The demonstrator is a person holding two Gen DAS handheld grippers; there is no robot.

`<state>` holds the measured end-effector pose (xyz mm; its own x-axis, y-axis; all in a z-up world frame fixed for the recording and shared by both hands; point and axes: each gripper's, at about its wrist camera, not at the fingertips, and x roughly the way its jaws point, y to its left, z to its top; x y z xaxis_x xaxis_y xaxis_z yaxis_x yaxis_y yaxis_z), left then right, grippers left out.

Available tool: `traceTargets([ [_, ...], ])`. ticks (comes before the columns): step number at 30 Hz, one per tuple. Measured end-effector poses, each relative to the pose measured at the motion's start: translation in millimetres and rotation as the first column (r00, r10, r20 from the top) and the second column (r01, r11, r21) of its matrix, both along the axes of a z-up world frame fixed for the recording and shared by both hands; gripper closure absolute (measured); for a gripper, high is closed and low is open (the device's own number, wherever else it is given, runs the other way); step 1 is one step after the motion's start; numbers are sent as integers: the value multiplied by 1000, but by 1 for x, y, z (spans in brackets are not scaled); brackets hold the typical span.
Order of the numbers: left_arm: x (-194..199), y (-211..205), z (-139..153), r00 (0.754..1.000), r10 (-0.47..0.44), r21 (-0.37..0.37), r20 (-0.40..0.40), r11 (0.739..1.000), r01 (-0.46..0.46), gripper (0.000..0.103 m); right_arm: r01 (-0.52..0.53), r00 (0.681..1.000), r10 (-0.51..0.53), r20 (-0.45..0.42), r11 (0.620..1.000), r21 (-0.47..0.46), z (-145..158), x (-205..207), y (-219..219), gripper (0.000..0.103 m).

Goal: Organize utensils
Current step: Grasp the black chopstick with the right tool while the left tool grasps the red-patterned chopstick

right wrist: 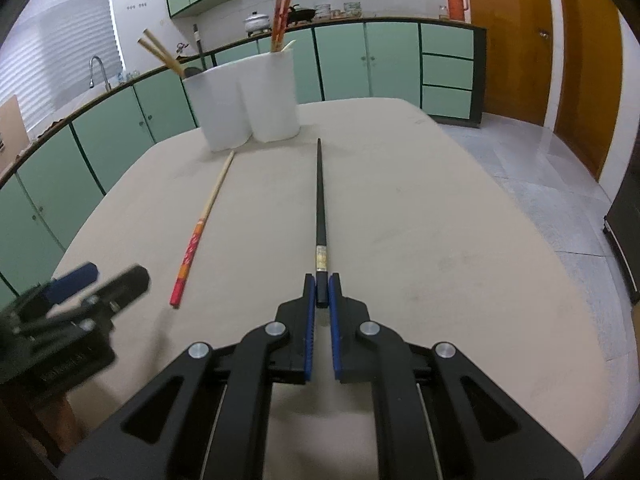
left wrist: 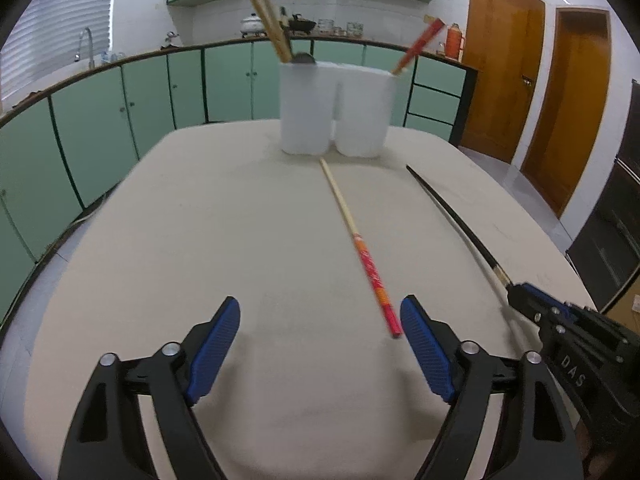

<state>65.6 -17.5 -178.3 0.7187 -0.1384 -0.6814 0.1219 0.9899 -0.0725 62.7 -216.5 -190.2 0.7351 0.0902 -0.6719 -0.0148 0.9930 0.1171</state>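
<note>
- Left gripper (left wrist: pixel 320 344): fingers wide apart, empty, low over the beige table (left wrist: pixel 200 240); the red-handled chopstick (left wrist: pixel 362 250) lies on the table just beside its right finger.
- Right gripper (right wrist: pixel 322 292): clamped on the black chopstick's (right wrist: pixel 321 208) butt end.
- Likely next: lift it and carry it to the white holder (right wrist: pixel 244 104).
- Only the right view shows that grip clearly.
</note>
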Motion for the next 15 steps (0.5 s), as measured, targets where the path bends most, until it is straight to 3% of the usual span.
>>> traceTargets([
  [4, 6, -13, -6, 999, -17, 11, -30, 1000, 17, 35, 1, 1000, -1, 11, 1000, 5, 1, -1, -7, 97],
  [8, 9, -21, -10, 999, -16, 23, -51, 1000, 17, 50, -4, 1000, 4, 24, 1000, 1, 2, -1, -9, 97],
  [15, 10, -31, -10, 998, -43, 22, -51, 999, 44, 87, 5, 999, -5, 36, 1000, 15, 6, 0, -16, 97],
])
